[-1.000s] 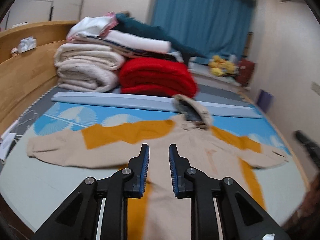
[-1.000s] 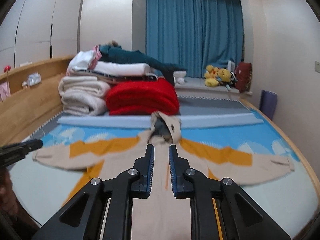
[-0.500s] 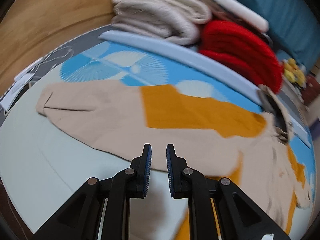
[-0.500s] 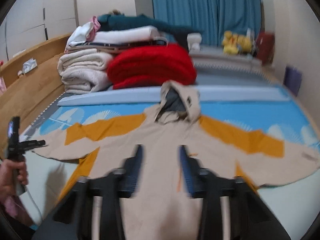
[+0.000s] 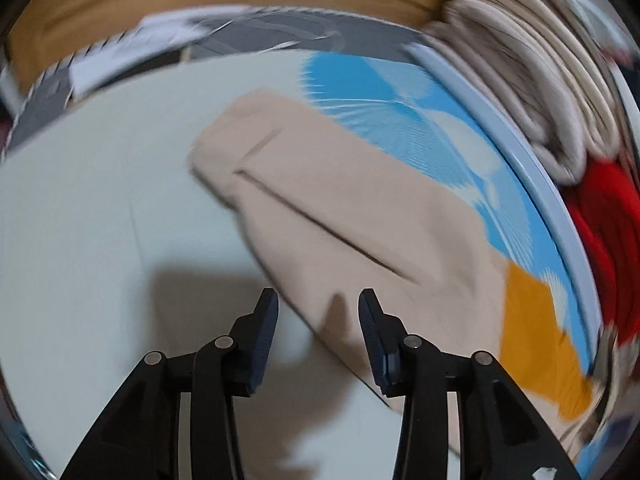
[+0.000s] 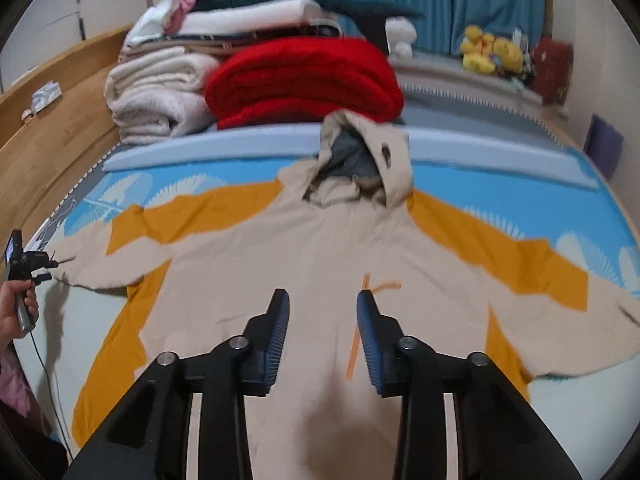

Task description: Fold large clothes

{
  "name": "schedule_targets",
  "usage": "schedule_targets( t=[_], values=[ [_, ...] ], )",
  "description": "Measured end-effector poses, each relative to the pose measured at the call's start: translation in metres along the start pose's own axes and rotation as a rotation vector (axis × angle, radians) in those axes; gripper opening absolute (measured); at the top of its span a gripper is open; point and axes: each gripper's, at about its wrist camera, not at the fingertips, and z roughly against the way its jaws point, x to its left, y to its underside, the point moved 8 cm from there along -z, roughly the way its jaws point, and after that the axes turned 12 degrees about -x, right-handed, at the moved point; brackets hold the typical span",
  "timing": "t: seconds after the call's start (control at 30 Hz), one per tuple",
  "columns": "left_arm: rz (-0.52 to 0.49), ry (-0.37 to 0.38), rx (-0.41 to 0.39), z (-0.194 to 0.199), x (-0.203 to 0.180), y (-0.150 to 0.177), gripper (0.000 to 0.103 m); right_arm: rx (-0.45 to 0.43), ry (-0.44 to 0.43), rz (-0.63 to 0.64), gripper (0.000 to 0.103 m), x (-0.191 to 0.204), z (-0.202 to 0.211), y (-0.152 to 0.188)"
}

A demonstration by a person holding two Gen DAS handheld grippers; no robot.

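Note:
A beige and orange hooded jacket (image 6: 320, 264) lies spread flat on the bed, front up, sleeves out to both sides, hood (image 6: 360, 160) toward the far end. My right gripper (image 6: 322, 300) is open and empty above the jacket's chest. My left gripper (image 5: 316, 304) is open and empty just above the lower edge of the jacket's left sleeve (image 5: 328, 204), short of the cuff (image 5: 224, 148). It also shows at the left edge of the right wrist view (image 6: 30, 264), held in a hand beside the cuff.
A blue patterned mat (image 6: 592, 208) covers the bed. Stacked cream blankets (image 6: 156, 92), a red blanket (image 6: 304, 76) and folded clothes sit at the far end. A wooden bed frame (image 6: 52, 128) runs along the left. Yellow plush toys (image 6: 488, 48) sit by the curtain.
Both grippers have opened. The left one swung left and dropped low over the left sleeve. The right one moved forward and lower over the jacket's chest.

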Motion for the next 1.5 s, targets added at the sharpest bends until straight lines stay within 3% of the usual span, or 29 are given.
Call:
schedule_targets(
  t=[0.17,0.27,0.33,0.4,0.5,0.53,0.57,0.63,0.7,0.77,0.87,0.97,1.07,1.13,1.2,1.23,1.27,1.33,1.5],
  values=[
    [0.114,0.005,0.006,-0.022,0.023,-0.007,0.036,0.077,0.012,-0.017,0.037,-0.003,-0.022,0.017],
    [0.116,0.004,-0.019,-0.026,0.023,-0.012,0.035,0.107,0.017,-0.016,0.037,-0.004,-0.03,0.025],
    [0.108,0.002,-0.03,-0.028,0.021,-0.014,0.028,0.126,0.017,-0.023,0.037,-0.005,-0.033,0.03],
    [0.107,0.005,-0.031,-0.03,0.02,-0.015,0.01,0.148,0.016,-0.034,0.037,-0.006,-0.037,0.035],
    [0.1,-0.006,-0.055,-0.025,0.012,-0.02,0.002,0.182,0.024,-0.054,0.037,-0.011,-0.04,0.041],
    [0.076,-0.013,-0.088,-0.017,0.003,-0.025,0.001,0.188,0.03,-0.061,0.035,-0.014,-0.04,0.043],
    [0.041,-0.008,-0.124,-0.007,-0.012,-0.031,0.0,0.196,0.041,-0.078,0.027,-0.018,-0.04,0.044],
    [-0.054,0.057,-0.197,0.023,-0.065,-0.039,0.0,0.204,0.05,-0.101,0.012,-0.024,-0.039,0.046],
    [-0.146,0.156,-0.239,0.057,-0.125,-0.034,0.0,0.206,0.065,-0.115,0.012,-0.032,-0.038,0.048],
    [-0.248,0.279,-0.258,0.097,-0.19,-0.013,0.0,0.215,0.086,-0.121,0.012,-0.039,-0.036,0.05],
    [-0.407,0.5,-0.238,0.162,-0.286,0.049,0.0,0.226,0.1,-0.145,0.013,-0.048,-0.034,0.052],
    [-0.538,0.695,-0.155,0.214,-0.356,0.129,0.0,0.229,0.098,-0.166,0.014,-0.054,-0.033,0.052],
    [-0.646,0.838,-0.04,0.245,-0.4,0.213,0.001,0.219,0.084,-0.181,0.018,-0.055,-0.03,0.048],
    [-0.751,0.906,0.078,0.25,-0.42,0.275,0.005,0.212,0.079,-0.188,0.023,-0.056,-0.029,0.046],
    [-0.817,0.915,0.189,0.244,-0.423,0.312,0.015,0.207,0.071,-0.194,0.027,-0.058,-0.029,0.043],
    [-0.852,0.873,0.271,0.235,-0.419,0.328,0.019,0.207,0.071,-0.197,0.029,-0.059,-0.029,0.043],
    [-0.851,0.839,0.296,0.232,-0.415,0.329,0.019,0.208,0.071,-0.203,0.031,-0.06,-0.029,0.042],
    [-0.801,0.788,0.287,0.233,-0.406,0.308,0.019,0.206,0.07,-0.22,0.032,-0.064,-0.029,0.041],
    [-0.697,0.573,0.165,0.249,-0.371,0.238,0.017,0.191,0.039,-0.268,0.032,-0.064,-0.03,0.035]
  ],
)
